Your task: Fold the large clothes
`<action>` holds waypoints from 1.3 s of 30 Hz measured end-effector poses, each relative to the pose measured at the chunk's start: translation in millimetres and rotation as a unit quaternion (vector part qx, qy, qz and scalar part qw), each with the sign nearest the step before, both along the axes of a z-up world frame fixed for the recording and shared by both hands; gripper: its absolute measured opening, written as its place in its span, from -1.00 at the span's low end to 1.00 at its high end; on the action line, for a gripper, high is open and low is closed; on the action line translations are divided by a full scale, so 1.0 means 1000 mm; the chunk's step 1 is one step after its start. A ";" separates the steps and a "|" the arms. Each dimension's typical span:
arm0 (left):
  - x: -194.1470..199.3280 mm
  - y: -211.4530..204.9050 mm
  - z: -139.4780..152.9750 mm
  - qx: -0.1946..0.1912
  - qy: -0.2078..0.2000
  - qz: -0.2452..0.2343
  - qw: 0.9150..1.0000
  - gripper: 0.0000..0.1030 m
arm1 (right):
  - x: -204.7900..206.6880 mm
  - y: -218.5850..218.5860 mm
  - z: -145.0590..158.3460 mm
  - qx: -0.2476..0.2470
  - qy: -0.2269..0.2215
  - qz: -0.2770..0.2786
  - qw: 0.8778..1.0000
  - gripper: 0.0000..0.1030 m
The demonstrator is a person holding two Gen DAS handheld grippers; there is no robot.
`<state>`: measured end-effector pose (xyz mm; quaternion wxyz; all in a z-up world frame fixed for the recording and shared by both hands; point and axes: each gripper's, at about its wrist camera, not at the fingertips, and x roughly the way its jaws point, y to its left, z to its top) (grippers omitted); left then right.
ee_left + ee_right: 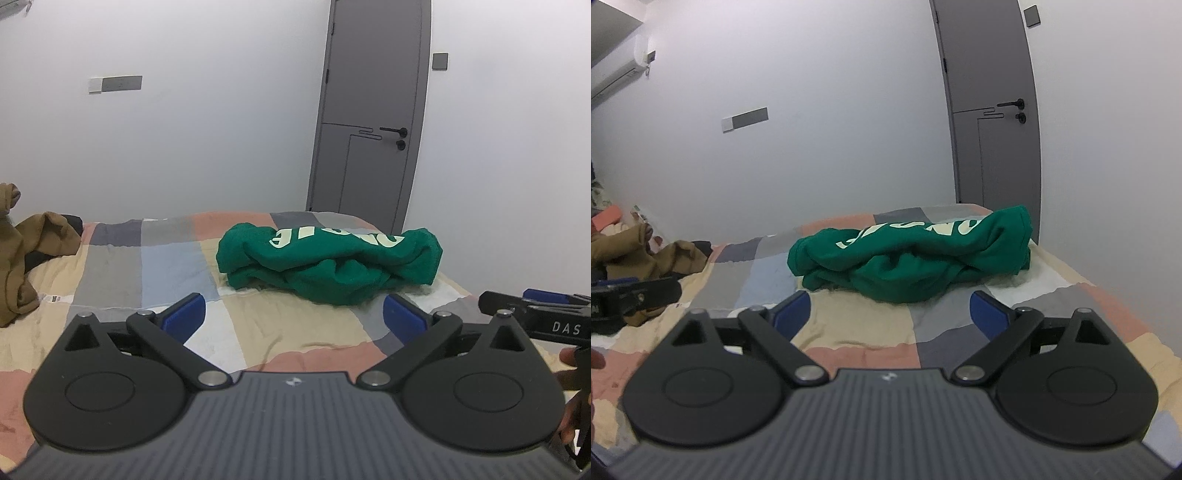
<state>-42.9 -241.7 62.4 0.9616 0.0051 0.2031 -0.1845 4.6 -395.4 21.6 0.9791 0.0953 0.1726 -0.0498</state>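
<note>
The left gripper (293, 314), a black linkage with blue-padded fingers (186, 314), stands spread wide and released, with nothing between its pads but the bed's cover below. The right gripper (890, 312), of the same black and blue build, is likewise released, its jaws apart and empty over the cover. Each shows at the edge of the other's view: the right one juts in at the far right of the left wrist view, with part of a hand (567, 363) behind it, and the left one shows as a dark bar at the left edge of the right wrist view. Just ahead of both grippers, apart from the pads and touching neither, lies the green sweatshirt with pale printed letters (328, 258), bunched into a loose, thick bundle on the bed covered in a patchwork of beige, grey, blue and salmon squares (155, 266). From the left gripper it sits ahead and slightly to the right; from the right gripper it sits straight ahead. Farther off to the left of both grippers, a crumpled tan-brown garment (33, 251) lies on the bed's far side. Beyond the sweatshirt stands a grey door with a black lever handle (373, 110) in a pale wall, which also carries a grey rectangular wall plate (122, 83) to the upper left.
</note>
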 end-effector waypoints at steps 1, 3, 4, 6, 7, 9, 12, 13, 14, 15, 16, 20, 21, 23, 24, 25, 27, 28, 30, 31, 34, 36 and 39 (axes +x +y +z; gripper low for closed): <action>0.000 0.000 0.000 0.001 0.000 0.001 1.000 1.00 | 0.000 0.000 0.000 -0.001 0.001 -0.003 1.000 1.00; 0.000 0.000 -0.001 0.002 0.002 0.003 1.000 1.00 | -0.001 0.001 0.001 -0.003 0.000 -0.006 1.000 1.00; 0.000 0.000 -0.001 0.001 0.004 0.002 1.000 1.00 | -0.001 0.001 0.001 -0.003 -0.001 -0.005 1.000 1.00; 0.000 0.000 0.000 0.002 0.003 0.002 1.000 1.00 | -0.002 0.000 0.002 0.001 -0.002 -0.002 1.000 1.00; 0.000 0.000 0.000 0.003 0.002 0.003 1.000 1.00 | -0.003 0.001 0.002 0.000 -0.002 -0.002 1.000 1.00; 0.000 0.000 -0.001 0.006 0.001 0.005 1.000 1.00 | -0.003 0.002 0.002 -0.007 0.001 -0.003 1.000 1.00; 0.001 0.001 -0.001 0.006 0.001 0.007 1.000 1.00 | -0.004 0.003 0.004 -0.011 0.001 -0.002 1.000 1.00; 0.000 0.001 -0.001 0.007 0.000 0.008 1.000 1.00 | -0.004 0.003 0.004 -0.011 0.001 -0.002 1.000 1.00; 0.000 0.000 -0.001 0.007 -0.001 0.008 1.000 1.00 | -0.004 0.004 0.004 -0.011 0.001 -0.002 1.000 1.00; -0.001 0.000 -0.001 0.008 -0.001 0.008 1.000 1.00 | -0.005 0.004 0.004 -0.012 0.001 -0.003 1.000 1.00; -0.002 -0.001 -0.001 0.008 -0.002 0.009 1.000 1.00 | -0.005 0.004 0.004 -0.012 0.000 -0.003 1.000 1.00; -0.005 0.000 -0.001 0.008 -0.006 0.009 1.000 1.00 | -0.005 0.007 0.007 -0.017 -0.002 0.000 1.000 1.00; -0.005 0.000 -0.001 0.007 -0.006 0.008 1.000 1.00 | -0.005 0.007 0.008 -0.018 -0.003 0.000 1.000 1.00; -0.006 0.001 -0.001 0.004 -0.007 0.006 1.000 1.00 | -0.005 0.007 0.008 -0.017 -0.003 0.000 1.000 1.00; -0.007 0.001 0.000 0.003 -0.007 0.006 1.000 1.00 | -0.005 0.008 0.008 -0.017 -0.002 0.001 1.000 1.00; -0.007 0.002 0.000 0.002 -0.007 0.006 1.000 1.00 | -0.005 0.008 0.009 -0.017 -0.002 0.000 1.000 1.00; -0.008 0.003 0.000 0.001 -0.008 0.007 1.000 1.00 | -0.005 0.008 0.009 -0.017 -0.004 0.001 1.000 1.00; -0.008 0.004 0.000 0.001 -0.007 0.008 1.000 1.00 | -0.005 0.008 0.010 -0.019 -0.004 0.001 1.000 1.00; -0.008 0.006 0.000 -0.002 -0.006 0.008 1.000 1.00 | -0.005 0.009 0.009 -0.020 -0.003 0.000 1.000 1.00; -0.008 0.006 0.001 -0.002 -0.007 0.007 1.000 1.00 | -0.005 0.008 0.009 -0.020 -0.003 0.000 1.000 1.00; -0.011 0.006 0.001 0.001 -0.009 0.008 1.000 1.00 | -0.005 0.009 0.009 -0.020 -0.003 -0.001 1.000 1.00; -0.012 0.006 0.002 0.001 -0.011 0.007 1.000 1.00 | -0.005 0.009 0.009 -0.020 -0.003 -0.001 1.000 1.00; -0.013 0.006 0.002 0.001 -0.012 0.008 1.000 1.00 | -0.005 0.009 0.010 -0.022 -0.003 -0.001 1.000 1.00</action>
